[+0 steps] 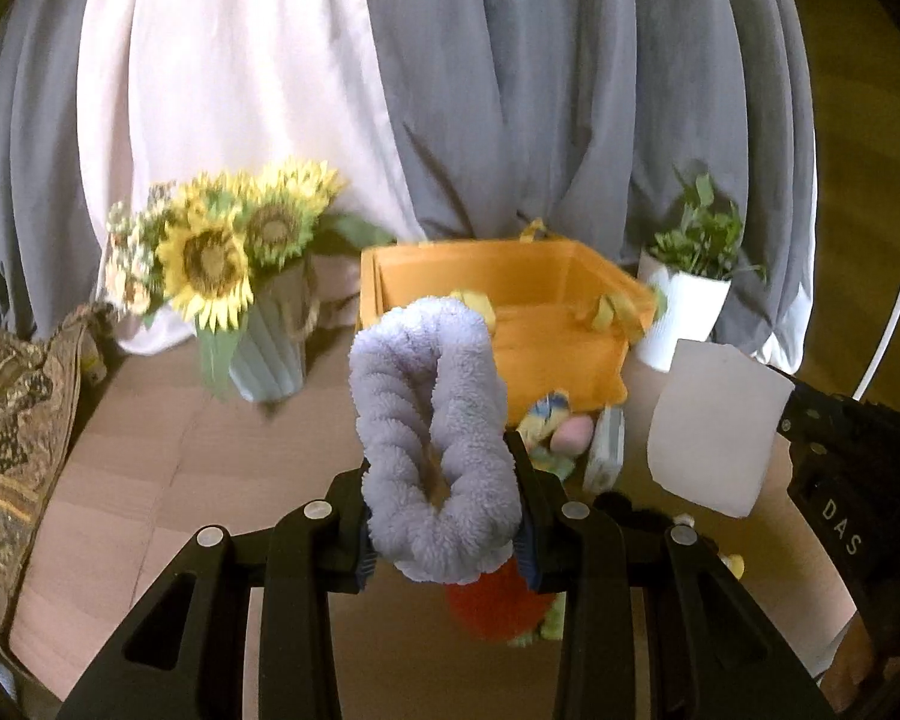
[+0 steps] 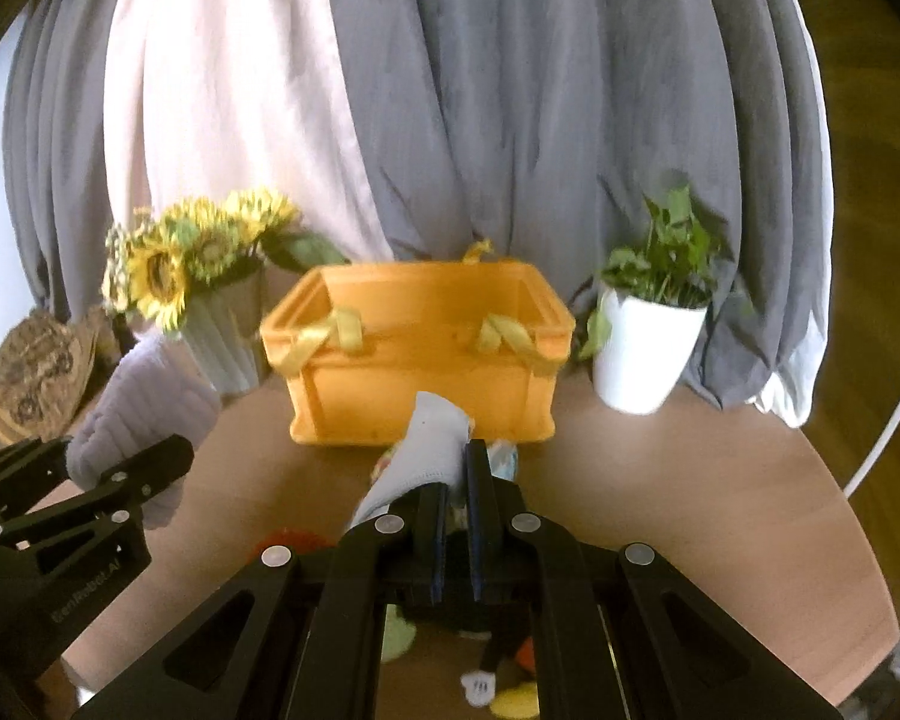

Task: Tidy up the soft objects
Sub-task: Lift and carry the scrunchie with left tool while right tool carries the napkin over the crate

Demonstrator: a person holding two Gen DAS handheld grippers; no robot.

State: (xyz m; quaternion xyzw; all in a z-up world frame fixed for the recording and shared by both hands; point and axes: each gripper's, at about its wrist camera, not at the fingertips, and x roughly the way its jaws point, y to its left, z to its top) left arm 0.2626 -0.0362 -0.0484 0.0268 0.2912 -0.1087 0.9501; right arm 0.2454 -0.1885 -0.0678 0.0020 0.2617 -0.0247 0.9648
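My left gripper (image 1: 444,516) is shut on a fluffy lavender slipper (image 1: 432,420), held above the table in front of the orange bin (image 1: 594,288); it also shows in the right wrist view (image 2: 144,414). My right gripper (image 2: 456,480) is shut on a pale grey-white sock (image 2: 426,450), which shows as a pale flat shape in the left wrist view (image 1: 714,426). The orange bin (image 2: 426,396) with yellow ribbon handles stands just beyond it. A red fuzzy item (image 1: 498,606) and small pastel soft things (image 1: 558,432) lie on the table below.
A sunflower vase (image 1: 258,312) stands left of the bin, a white plant pot (image 2: 642,354) to its right. A patterned cushion (image 1: 12,420) lies at far left. Grey and white curtains hang behind. More small toys (image 2: 498,690) lie under my right gripper.
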